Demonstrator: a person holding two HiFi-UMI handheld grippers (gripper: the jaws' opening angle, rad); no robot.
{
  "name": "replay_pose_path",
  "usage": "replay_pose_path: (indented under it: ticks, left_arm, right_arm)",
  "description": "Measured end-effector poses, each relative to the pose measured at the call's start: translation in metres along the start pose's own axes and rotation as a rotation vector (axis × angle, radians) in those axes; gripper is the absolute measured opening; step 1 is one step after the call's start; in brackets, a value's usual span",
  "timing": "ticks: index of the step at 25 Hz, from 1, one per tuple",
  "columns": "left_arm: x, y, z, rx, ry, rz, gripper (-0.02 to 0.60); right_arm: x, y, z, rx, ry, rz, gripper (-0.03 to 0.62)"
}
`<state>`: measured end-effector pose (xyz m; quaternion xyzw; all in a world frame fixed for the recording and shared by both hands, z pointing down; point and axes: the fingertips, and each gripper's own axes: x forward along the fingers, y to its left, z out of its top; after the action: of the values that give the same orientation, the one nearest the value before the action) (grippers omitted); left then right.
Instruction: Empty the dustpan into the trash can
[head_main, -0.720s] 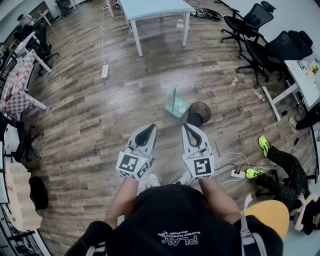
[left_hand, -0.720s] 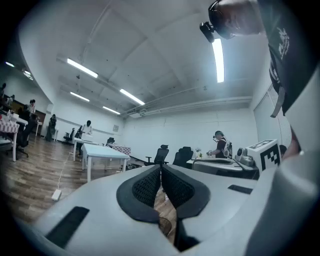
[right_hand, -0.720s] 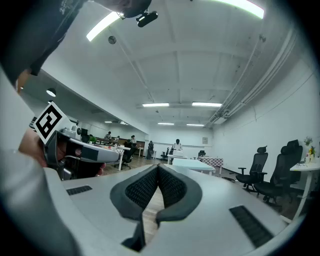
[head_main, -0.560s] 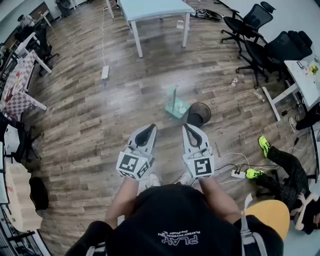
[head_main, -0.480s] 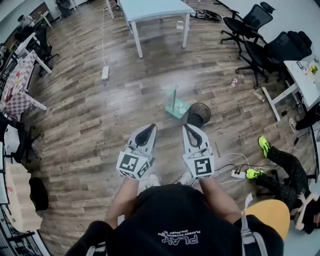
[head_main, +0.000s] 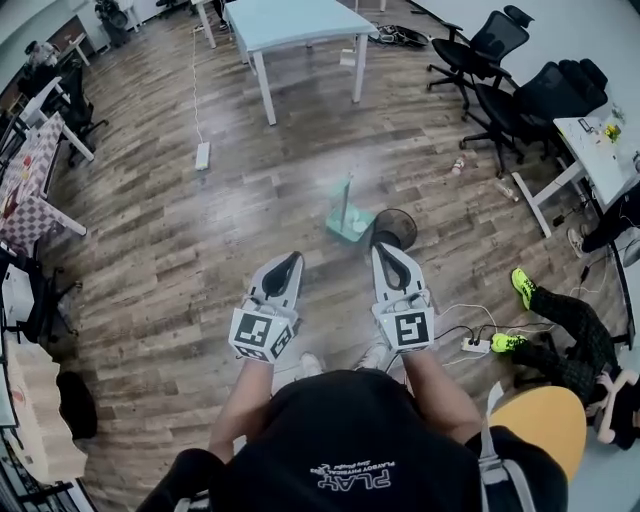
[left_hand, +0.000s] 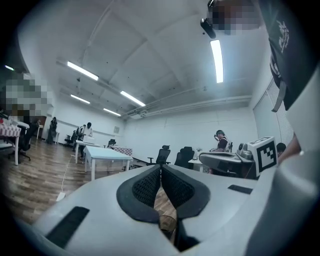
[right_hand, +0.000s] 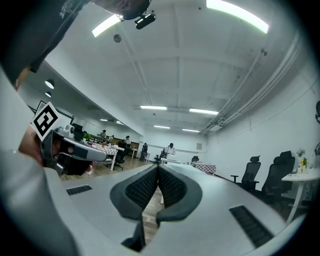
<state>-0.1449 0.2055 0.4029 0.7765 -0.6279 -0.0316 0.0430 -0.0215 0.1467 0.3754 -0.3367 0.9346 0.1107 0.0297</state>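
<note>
My left gripper and right gripper were both pressed shut on nothing, and the green dustpan stood untouched ahead of me, just beside the trash can, so I judged the emptying not yet begun.

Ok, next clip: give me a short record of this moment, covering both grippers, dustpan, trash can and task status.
left gripper: jaws together, holds nothing
right gripper: jaws together, holds nothing
dustpan: green, on the wooden floor, long handle upright, ahead of both grippers, untouched
trash can: black, round, close beside the dustpan, on its right in the head view
task status: not begun; dustpan not yet picked up
</note>
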Motion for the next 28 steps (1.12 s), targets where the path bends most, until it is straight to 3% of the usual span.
replay_pose_path:
  ticks: [6,12,17,24,28]
  left_arm:
    - [-0.008,0.019,-0.014,-0.011,0.037,0.036,0.026]
    - [0.013,0.007,-0.017,-0.007,0.044,-0.048,0.026]
    - [0.054,-0.005,-0.016,0.014,0.059,-0.088,0.026]
    - [0.113,0.003,-0.018,0.023,0.076,-0.046,0.026]
    - [0.146,0.008,-0.021,0.019,0.087,-0.029,0.026]
  right_arm:
    - [-0.004,0.009,-0.003,-0.101,0.033,-0.039,0.025]
    - [0.003,-0.006,-0.018,-0.085,0.073,-0.038,0.025]
    - [0.023,-0.035,-0.029,-0.065,0.064,-0.01,0.025]
    - [0.052,-0.1,-0.038,-0.082,0.026,-0.011,0.025]
    - [0.068,-0.139,-0.05,-0.031,0.033,-0.007,0.025]
